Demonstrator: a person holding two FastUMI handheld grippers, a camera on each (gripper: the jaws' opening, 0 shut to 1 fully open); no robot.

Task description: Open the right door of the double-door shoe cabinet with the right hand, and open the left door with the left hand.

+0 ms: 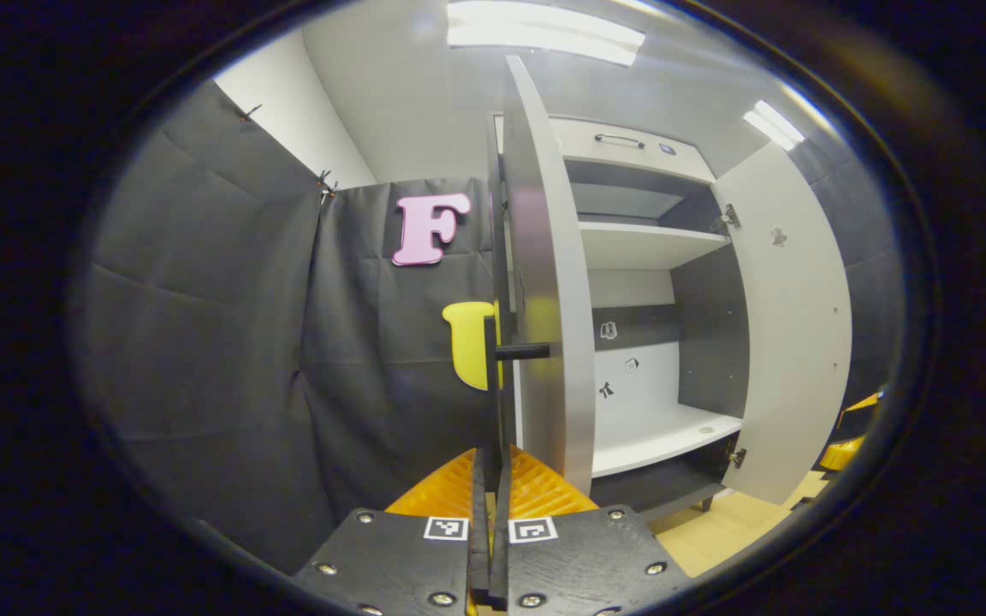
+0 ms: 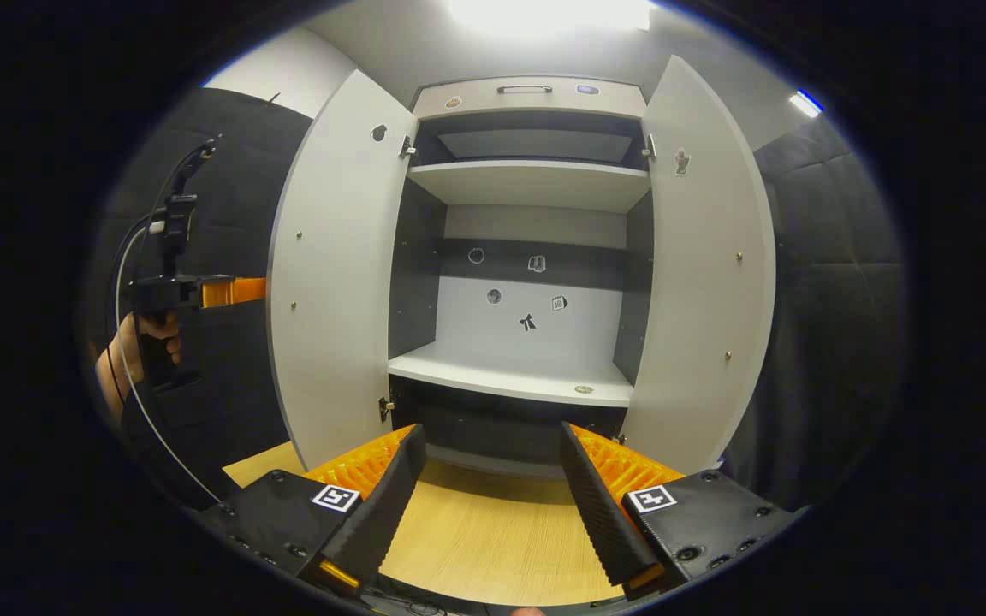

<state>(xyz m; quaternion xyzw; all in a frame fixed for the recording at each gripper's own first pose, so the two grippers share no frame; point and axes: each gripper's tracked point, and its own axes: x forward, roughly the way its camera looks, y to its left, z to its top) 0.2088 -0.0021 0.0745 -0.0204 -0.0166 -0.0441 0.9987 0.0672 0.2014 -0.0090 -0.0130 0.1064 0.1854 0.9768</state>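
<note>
The tall white double-door shoe cabinet (image 2: 536, 257) was seen with both doors swung out. The left gripper (image 1: 493, 479) was closed on the upright dark bar handle (image 1: 493, 376) of the left door (image 1: 544, 282), seen edge-on dead ahead. The right gripper (image 2: 489, 488) stood with jaws wide apart, holding nothing, the right door (image 2: 698, 274) to its far right. The two white shelves (image 2: 527, 184) carried no shoes.

wooden floor (image 2: 493, 530) below, ceiling light (image 1: 544, 32) above (switched on).
</note>
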